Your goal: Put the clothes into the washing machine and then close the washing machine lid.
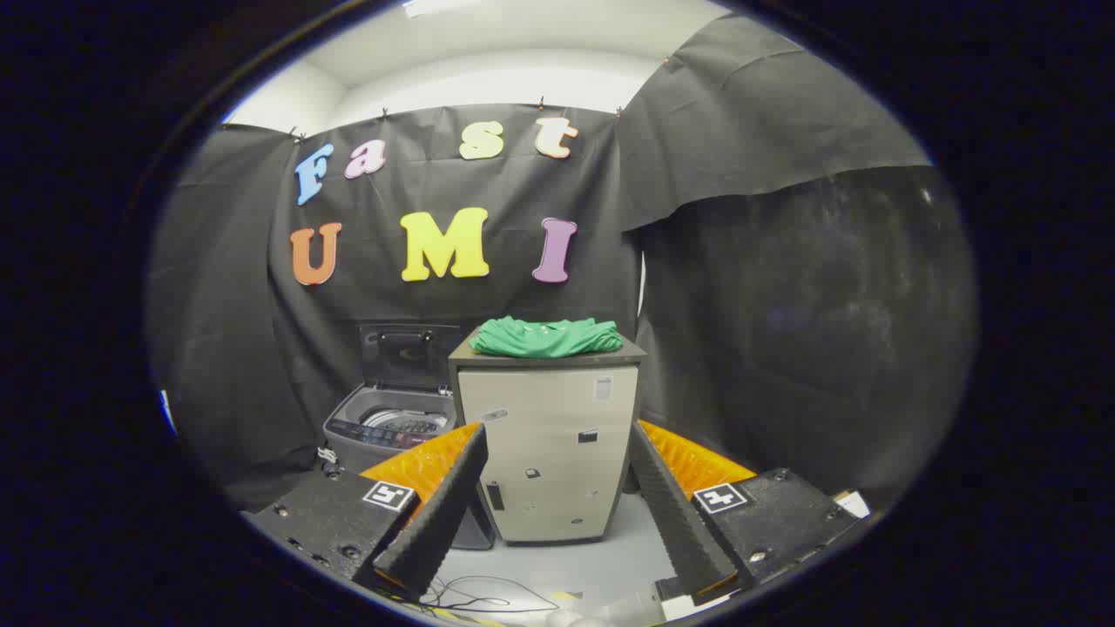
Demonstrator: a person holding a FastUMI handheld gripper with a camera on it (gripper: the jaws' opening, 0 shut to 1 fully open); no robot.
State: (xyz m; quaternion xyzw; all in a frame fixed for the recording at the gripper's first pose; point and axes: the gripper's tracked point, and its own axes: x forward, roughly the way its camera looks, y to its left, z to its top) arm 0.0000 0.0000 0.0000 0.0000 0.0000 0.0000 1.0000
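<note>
— Gripper (557, 475)? Hanging wide apart, gripping nothing, fingers framing the beige cabinet (549, 453) ahead.

— Clothes? Lying folded, green shirt (546, 337) atop that cabinet. Left, beyond it: washing machine (392, 427), lid (409, 353) standing raised.

hand-held gripper (557, 505): fingers spread wide, nothing between them, free air ahead
straight ahead: tall cabinet (549, 448) blocks the path beyond the fingers, standing on the floor (557, 566)
cabinet top: green clothes (547, 337) folded on it, open air above, reachable from above and front
washing machine (394, 428): left of cabinet, just beside it, lower than the cabinet top
lid (409, 355): raised upright against the back wall, drum opening clear from above
right of cabinet: narrow gap to the black cloth wall (801, 348)
floor near fingers: loose cables (479, 596)
</note>
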